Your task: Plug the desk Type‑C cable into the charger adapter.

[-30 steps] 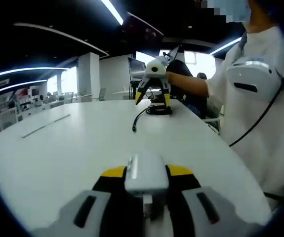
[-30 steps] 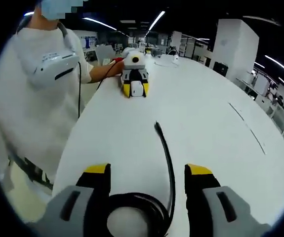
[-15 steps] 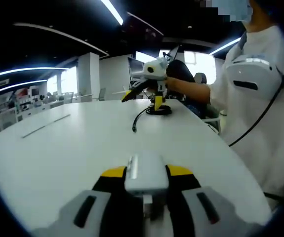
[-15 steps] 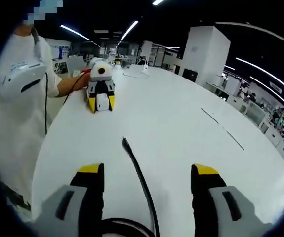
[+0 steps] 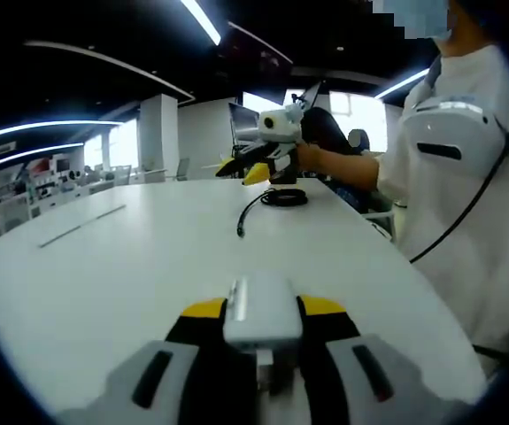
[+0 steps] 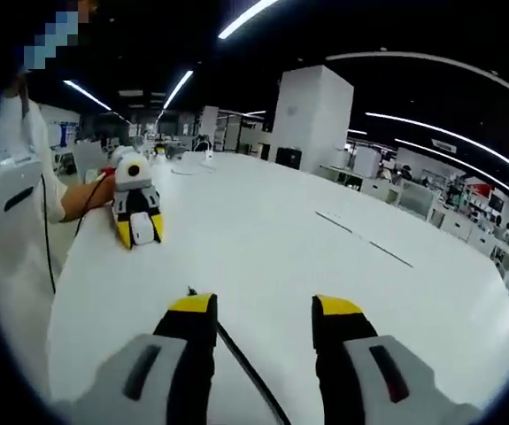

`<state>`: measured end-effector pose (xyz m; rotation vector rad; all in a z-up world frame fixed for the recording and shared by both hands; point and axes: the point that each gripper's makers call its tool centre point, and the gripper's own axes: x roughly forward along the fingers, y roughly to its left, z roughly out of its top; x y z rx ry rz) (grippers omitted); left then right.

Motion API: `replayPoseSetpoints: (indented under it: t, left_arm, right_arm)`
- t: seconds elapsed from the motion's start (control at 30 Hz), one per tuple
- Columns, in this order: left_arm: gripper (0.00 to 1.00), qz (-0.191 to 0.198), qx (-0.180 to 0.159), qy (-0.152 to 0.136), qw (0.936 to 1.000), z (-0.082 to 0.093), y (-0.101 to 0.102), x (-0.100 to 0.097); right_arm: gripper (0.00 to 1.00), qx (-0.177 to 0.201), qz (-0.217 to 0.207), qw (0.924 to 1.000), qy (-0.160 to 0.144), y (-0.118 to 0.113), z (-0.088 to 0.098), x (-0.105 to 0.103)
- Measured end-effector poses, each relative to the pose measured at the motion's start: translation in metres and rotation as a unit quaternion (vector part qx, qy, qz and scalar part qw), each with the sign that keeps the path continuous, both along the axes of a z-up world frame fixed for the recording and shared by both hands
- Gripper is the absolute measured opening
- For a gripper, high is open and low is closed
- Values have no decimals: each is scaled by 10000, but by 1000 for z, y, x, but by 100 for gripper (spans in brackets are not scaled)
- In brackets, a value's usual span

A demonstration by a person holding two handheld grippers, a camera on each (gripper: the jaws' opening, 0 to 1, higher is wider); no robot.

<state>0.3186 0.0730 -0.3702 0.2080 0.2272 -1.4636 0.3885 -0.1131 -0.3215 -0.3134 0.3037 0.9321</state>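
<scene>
Worktop (image 5: 104, 266) spreads white beneath both claws. Left claw (image 5: 258, 323) pinches the white charger adapter (image 5: 258, 312), while the right claw (image 6: 263, 310) hangs spread above the black Type-C cable (image 6: 241, 359), which runs forward between its jaws.

Both views low over the white table (image 5: 104, 266), facing each other, sharing the cable (image 5: 263, 202).

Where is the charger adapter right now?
In the left gripper view, the white charger adapter sits bottom centre, clamped in the left gripper on the white table.
</scene>
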Motion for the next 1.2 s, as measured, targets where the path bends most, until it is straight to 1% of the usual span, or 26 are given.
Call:
replayPoseSetpoints:
  t: [0.03, 0.07, 0.1, 0.13, 0.17, 0.2, 0.27, 0.33, 0.37, 0.4, 0.5, 0.6, 0.7, 0.97, 1.07, 1.2]
  left_arm:
    - [30, 0, 0, 0, 10000, 0, 0, 0]
    - [30, 0, 0, 0, 10000, 0, 0, 0]
    - [30, 0, -1, 1, 10000, 0, 0, 0]
    - [30, 0, -1, 1, 10000, 0, 0, 0]
    - [30, 0, -1, 1, 10000, 0, 0, 0]
    - [30, 0, -1, 1, 10000, 0, 0, 0]
    - [30, 0, 0, 1, 10000, 0, 0, 0]
    - [30, 0, 0, 1, 10000, 0, 0, 0]
    - [30, 0, 0, 1, 10000, 0, 0, 0]
    - [30, 0, 0, 1, 10000, 0, 0, 0]
    - [30, 1, 0, 2, 10000, 0, 0, 0]
    - [30, 3, 0, 3, 10000, 0, 0, 0]
    - [30, 3, 0, 4, 10000, -1, 0, -1]
    - [30, -3, -1, 8, 10000, 0, -1, -2]
    - [30, -7, -2, 10, 10000, 0, -1, -2]
    - [30, -18, -1, 8, 10000, 0, -1, -2]
  right_arm:
    - [39, -66, 60, 10000, 5, 2, -2, -2]
    - [36, -243, 317, 9992, -49, 5, -5, -7]
    - [31, -277, 387, 9988, -67, 6, -5, -9]
    - [27, -246, 556, 9981, -126, 10, -4, -12]
    - [26, -205, 490, 9985, -102, 10, -4, -11]
    - [26, -260, 494, 9984, -112, 12, -6, -10]
    - [25, -408, 606, 9973, -39, 15, -12, -11]
    - [28, -439, 680, 9967, -3, 18, -15, -13]
    - [30, -445, 749, 9962, 62, 21, -17, -15]
    - [30, -465, 822, 9954, 144, 24, -20, -17]
    - [29, -574, 945, 9936, 215, 27, -26, -18]
    - [28, -592, 1047, 9923, 283, 30, -30, -20]
    - [29, -704, 1212, 9895, 361, 33, -37, -25]
    - [23, -863, 1380, 9853, 513, 42, -46, -24]
    - [21, -1030, 1582, 9800, 624, 43, -52, -30]
    - [21, -1012, 1624, 9788, 727, 46, -53, -30]
